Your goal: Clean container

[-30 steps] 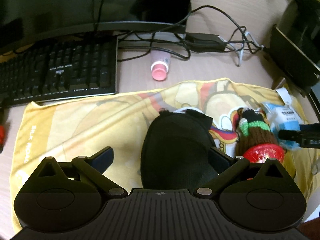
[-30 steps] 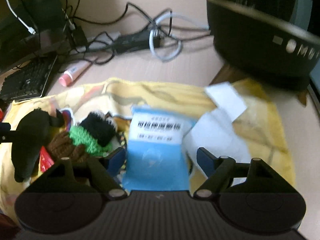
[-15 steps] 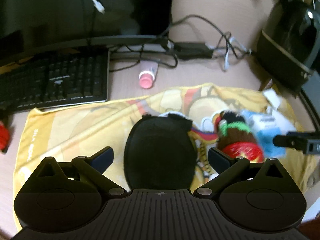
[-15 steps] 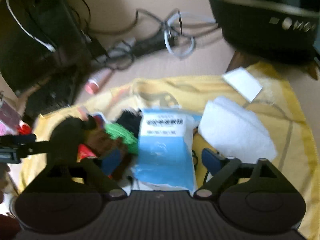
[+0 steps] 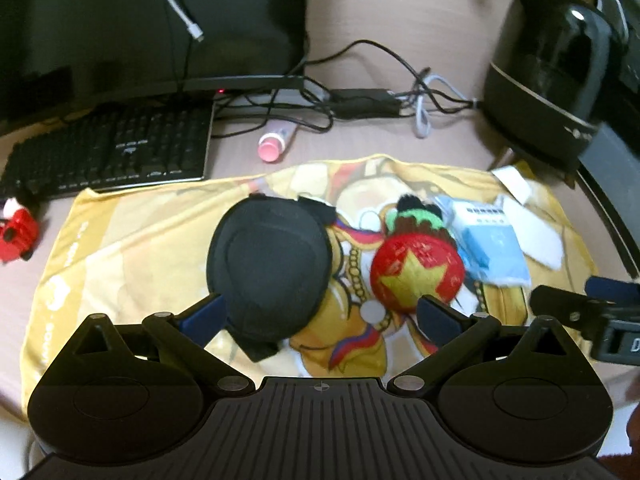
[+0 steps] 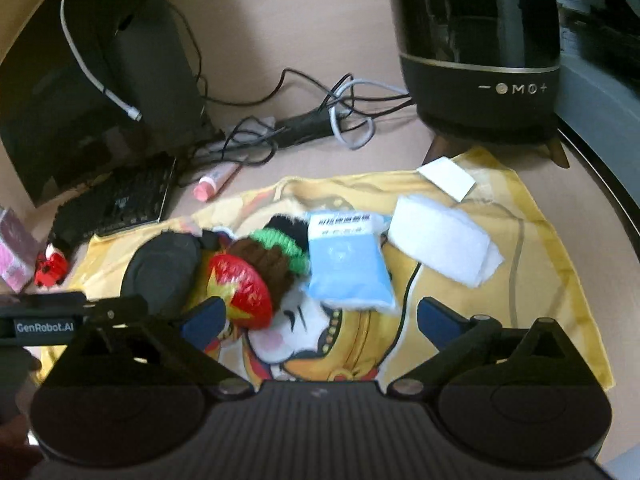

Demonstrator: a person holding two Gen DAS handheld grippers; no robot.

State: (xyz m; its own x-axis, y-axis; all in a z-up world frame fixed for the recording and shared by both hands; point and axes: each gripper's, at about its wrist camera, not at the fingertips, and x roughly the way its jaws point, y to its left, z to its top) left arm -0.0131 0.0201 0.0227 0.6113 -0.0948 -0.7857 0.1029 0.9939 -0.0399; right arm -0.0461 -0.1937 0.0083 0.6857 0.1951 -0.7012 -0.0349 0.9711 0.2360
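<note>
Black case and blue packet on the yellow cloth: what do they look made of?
Black case: seemingly fabric-covered moulded shell; matte, with a raised seam line. Blue packet: probably soft plastic film; slightly glossy, printed label, wrinkled edges. Yellow cloth: printed woven textile that drapes and folds.

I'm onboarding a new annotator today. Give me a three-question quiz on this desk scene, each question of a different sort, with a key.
1. True or false: the left gripper is clamped on the black case.
2. Multiple choice: what lies directly right of the red ball with its knitted cover, seen from the right wrist view?
A. keyboard
B. blue packet
C. pink tube
3. Fill in: every item to be handled rests on a ____ printed cloth.

Key:
1. False; its jaws stand open, with one finger beside the case.
2. B
3. yellow
</note>
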